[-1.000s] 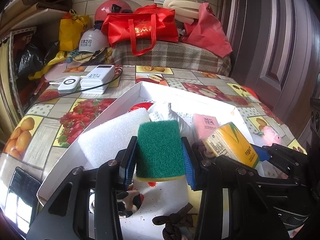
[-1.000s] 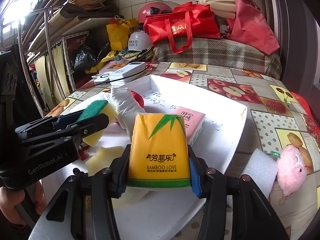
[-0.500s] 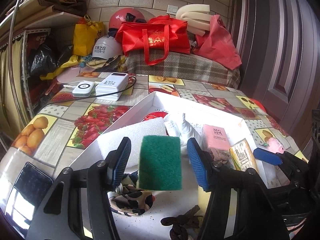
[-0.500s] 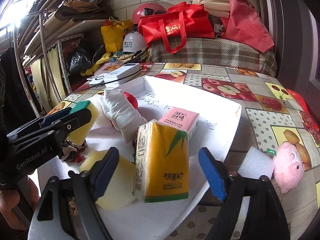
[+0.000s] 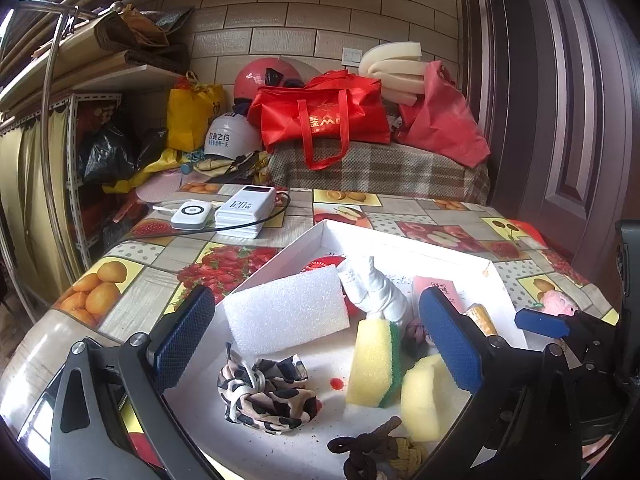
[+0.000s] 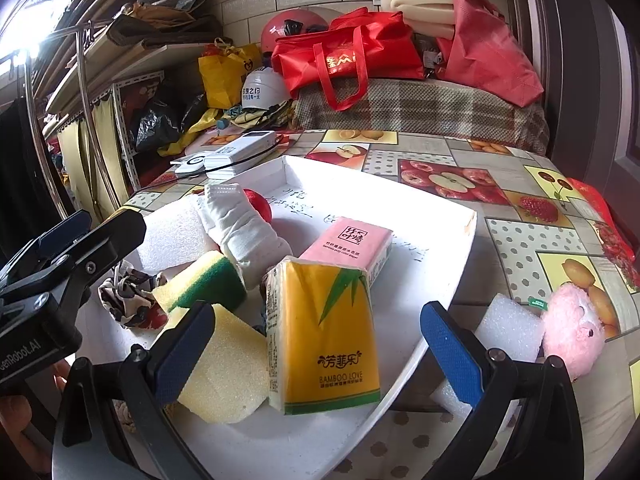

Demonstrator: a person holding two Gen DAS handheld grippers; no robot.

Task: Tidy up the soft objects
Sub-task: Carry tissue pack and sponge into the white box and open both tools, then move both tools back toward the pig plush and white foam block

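The left gripper stands spread to its widest, its jaws having just opened, and holds nothing. The green-and-yellow scouring sponge stands on edge in the white tray between its pads, touching neither. The right gripper has also just been opening and is fully spread. The yellow tissue pack stands in the tray between its pads, free of both.

Only the left wrist view shows the leopard-print scrunchie whole, the dark braided hair tie at the tray's near edge, and the full face of the white foam block. Only the right wrist view shows the second white foam piece and most of the pink plush toy, both lying on the fruit-print tablecloth just outside the tray. It also shows the pink tissue pack behind the yellow one, and a plain yellow sponge touching the yellow pack's left side.

The yellow pack reads "BAMBOO LOVE". The power bank shows "120W". The left gripper's body, seen from the right wrist, reads "GenRobot.AI". The red bag carries gold Chinese characters.
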